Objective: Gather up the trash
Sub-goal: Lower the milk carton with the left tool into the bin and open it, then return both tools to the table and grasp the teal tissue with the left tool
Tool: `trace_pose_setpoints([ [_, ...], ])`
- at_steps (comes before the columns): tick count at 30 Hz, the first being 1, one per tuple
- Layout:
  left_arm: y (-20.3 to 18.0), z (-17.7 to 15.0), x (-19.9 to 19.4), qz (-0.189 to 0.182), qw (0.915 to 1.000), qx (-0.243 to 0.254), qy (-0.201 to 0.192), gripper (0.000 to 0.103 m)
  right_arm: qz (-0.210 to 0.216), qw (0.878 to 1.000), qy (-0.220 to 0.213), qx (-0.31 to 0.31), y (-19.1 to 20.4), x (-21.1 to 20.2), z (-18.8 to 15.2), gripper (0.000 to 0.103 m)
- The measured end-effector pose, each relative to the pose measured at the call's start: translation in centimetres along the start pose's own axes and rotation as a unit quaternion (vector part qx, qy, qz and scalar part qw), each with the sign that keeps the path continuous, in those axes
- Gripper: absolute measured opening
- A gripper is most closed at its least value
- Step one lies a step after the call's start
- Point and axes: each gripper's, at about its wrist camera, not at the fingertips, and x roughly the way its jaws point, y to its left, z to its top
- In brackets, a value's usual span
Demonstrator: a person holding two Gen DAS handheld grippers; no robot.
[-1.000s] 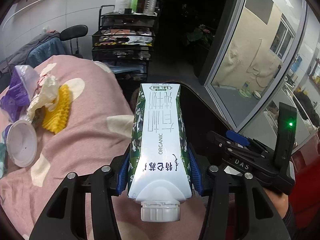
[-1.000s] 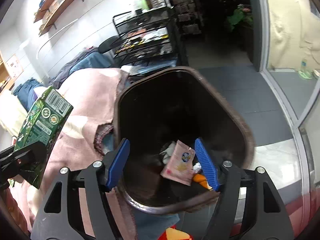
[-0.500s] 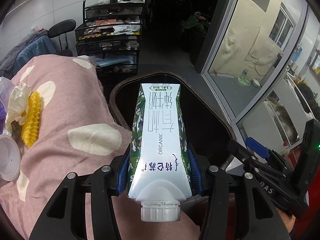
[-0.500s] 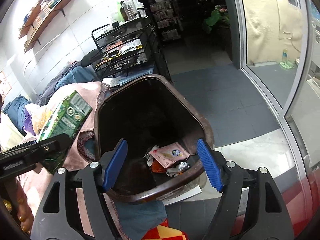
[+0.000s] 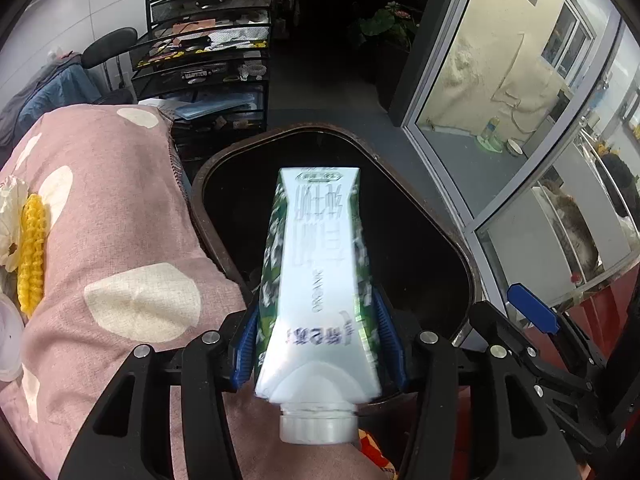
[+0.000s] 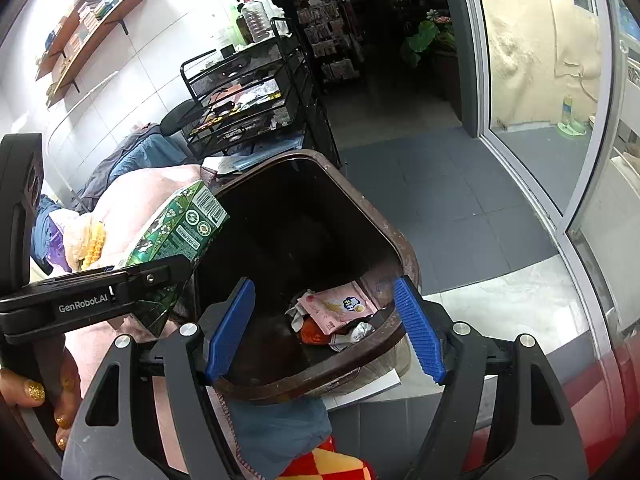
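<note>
In the left wrist view, the left gripper (image 5: 318, 340) has the milk carton (image 5: 320, 276) between its blue pads (image 5: 246, 344) – the jaws have just been opening, and the carton looks blurred and tilted, with small gaps at both pads, so it is no longer pressed. Past the fingertips stands the brown trash bin (image 5: 452, 236) (its mouth is dark).

In the right wrist view, the right gripper (image 6: 320, 330) is spread wide and empty – between its fingers lies the bin's near rim. The carton is left of them.
</note>
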Motion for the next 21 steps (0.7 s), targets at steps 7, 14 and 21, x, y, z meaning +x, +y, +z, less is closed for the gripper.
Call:
trace_pose_setpoints([
  [7,0.1,0.0,-1.0,0.017,0.9996,0.009,-0.021,0.089,-0.009,1.0,-0.001,0.007,-0.4,0.1,0.0,0.084],
  [14,0.9,-0.5,-3.3,0.019,0.9985,0.004,-0.051,0.095,-0.009,1.0,0.001,0.004,-0.2,0.2,-0.1,0.086],
  [21,1.7,-2.2,-6.1,0.038,0.9955,0.016,-0.085,0.097,0.001,1.0,0.004,-0.006,0.8,0.2,-0.6,0.086],
])
